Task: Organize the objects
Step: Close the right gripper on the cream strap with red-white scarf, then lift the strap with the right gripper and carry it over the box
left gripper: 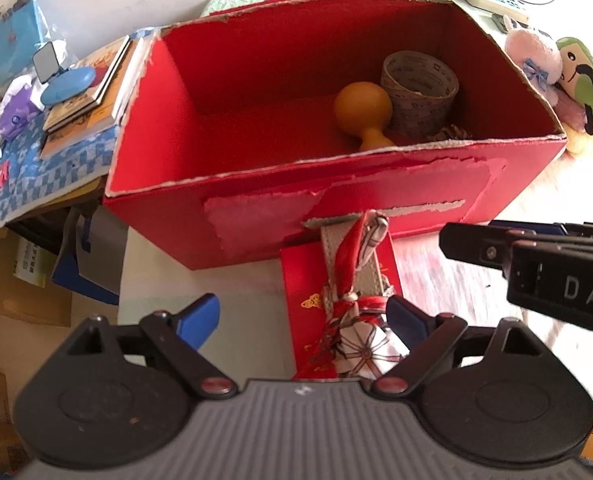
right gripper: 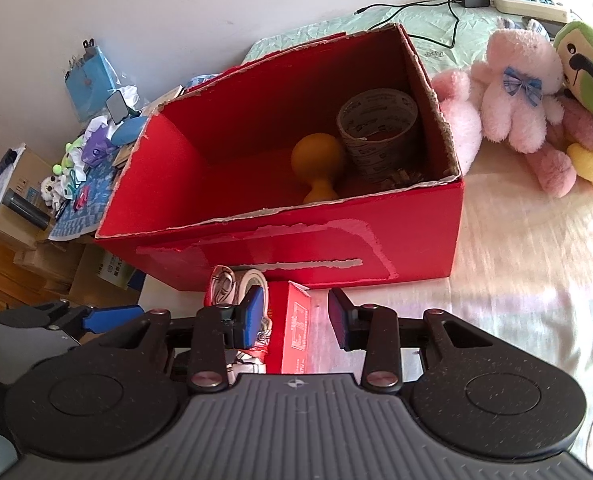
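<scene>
1. Left wrist view: my left claw (left gripper: 302,316) stood wide open and held nothing. The small red box (left gripper: 304,280) with the patterned scarf (left gripper: 356,320) tied over it lay on the bed just ahead and to the right, the scarf knot touching or nearly touching my right finger (left gripper: 406,316). The box's long axis ran near to far, toward the big red carton (left gripper: 256,216). Inside the carton, at the far right, sat an orange gourd (left gripper: 362,114) and a tape roll (left gripper: 418,92).

2. Right wrist view: my right claw (right gripper: 296,318) was about half open and empty, its jaws straddling the small red box (right gripper: 294,332) without clamping it. I judged this claw the nearer and better lined up, so closing across the box's short width seemed the sensible next move. The carton (right gripper: 296,248) stood just beyond.
</scene>
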`<state>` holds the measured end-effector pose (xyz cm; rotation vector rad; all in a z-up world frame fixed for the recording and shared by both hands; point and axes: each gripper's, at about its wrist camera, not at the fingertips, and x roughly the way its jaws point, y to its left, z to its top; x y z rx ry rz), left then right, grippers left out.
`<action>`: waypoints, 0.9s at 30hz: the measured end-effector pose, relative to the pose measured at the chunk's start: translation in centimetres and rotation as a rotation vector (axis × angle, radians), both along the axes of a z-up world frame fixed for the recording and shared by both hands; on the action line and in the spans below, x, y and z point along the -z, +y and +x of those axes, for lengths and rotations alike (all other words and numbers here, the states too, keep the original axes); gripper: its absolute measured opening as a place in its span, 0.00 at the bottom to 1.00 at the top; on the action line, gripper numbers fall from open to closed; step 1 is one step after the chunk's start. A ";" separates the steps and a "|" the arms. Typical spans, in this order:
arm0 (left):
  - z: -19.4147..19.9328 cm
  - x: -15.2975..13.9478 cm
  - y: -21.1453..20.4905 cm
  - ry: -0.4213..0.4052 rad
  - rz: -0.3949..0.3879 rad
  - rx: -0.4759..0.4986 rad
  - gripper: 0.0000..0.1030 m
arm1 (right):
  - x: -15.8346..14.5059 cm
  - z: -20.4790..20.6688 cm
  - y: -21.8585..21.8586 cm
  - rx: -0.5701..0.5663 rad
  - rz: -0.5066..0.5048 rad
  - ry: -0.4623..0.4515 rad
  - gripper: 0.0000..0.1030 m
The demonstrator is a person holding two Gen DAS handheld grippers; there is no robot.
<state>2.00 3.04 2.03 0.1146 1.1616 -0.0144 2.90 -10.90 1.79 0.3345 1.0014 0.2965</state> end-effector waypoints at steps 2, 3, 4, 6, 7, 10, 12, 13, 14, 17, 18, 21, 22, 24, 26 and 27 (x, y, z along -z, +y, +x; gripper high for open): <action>-0.1 0.0 0.1 0.000 -0.006 0.004 0.91 | 0.0 0.0 0.0 0.000 0.006 0.002 0.37; -0.1 0.0 0.2 0.000 -0.011 0.003 0.93 | 0.0 0.0 0.1 0.000 0.009 0.001 0.37; -0.2 0.0 0.3 -0.001 -0.021 0.004 0.93 | 0.0 0.0 0.1 -0.001 0.014 0.000 0.37; -0.3 -0.1 0.4 -0.004 -0.032 0.011 0.93 | -0.1 0.0 0.2 -0.004 0.016 -0.001 0.37; -0.4 -0.1 0.4 -0.008 -0.035 0.018 0.93 | -0.1 0.0 0.3 -0.006 0.017 -0.001 0.37; -0.8 -0.2 0.6 -0.018 -0.061 0.037 0.93 | -0.1 0.1 0.3 -0.008 0.030 -0.002 0.37; -0.9 -0.3 0.9 -0.015 -0.105 0.045 0.98 | -0.1 0.2 0.2 -0.008 0.046 -0.002 0.37; -1.0 -0.3 1.1 -0.016 -0.127 0.043 0.99 | -0.1 0.2 0.3 -0.009 0.054 -0.002 0.37; -1.2 -0.4 1.3 -0.022 -0.148 0.042 1.00 | -0.1 0.2 0.3 -0.011 0.063 0.000 0.37; -1.7 -0.6 1.7 -0.036 -0.187 0.050 1.00 | 0.2 0.4 0.5 -0.029 0.092 0.014 0.37; -1.8 -0.6 1.7 -0.041 -0.195 0.056 1.00 | 0.3 0.5 0.6 -0.036 0.103 0.019 0.37; -2.0 -0.6 1.7 -0.043 -0.217 0.076 0.99 | 0.4 0.6 0.9 -0.070 0.147 0.029 0.37; -2.1 -0.5 1.9 -0.040 -0.233 0.085 0.99 | 0.4 0.7 1.1 -0.088 0.157 0.033 0.37; -2.4 -0.4 2.0 -0.029 -0.270 0.097 0.99 | 0.8 0.8 1.7 -0.124 0.161 0.056 0.38; -2.4 -0.2 2.1 -0.016 -0.307 0.104 0.97 | 1.2 0.9 2.2 -0.140 0.152 0.077 0.38; -2.5 -0.1 2.0 -0.012 -0.320 0.110 0.96 | 1.5 1.0 2.4 -0.152 0.146 0.088 0.38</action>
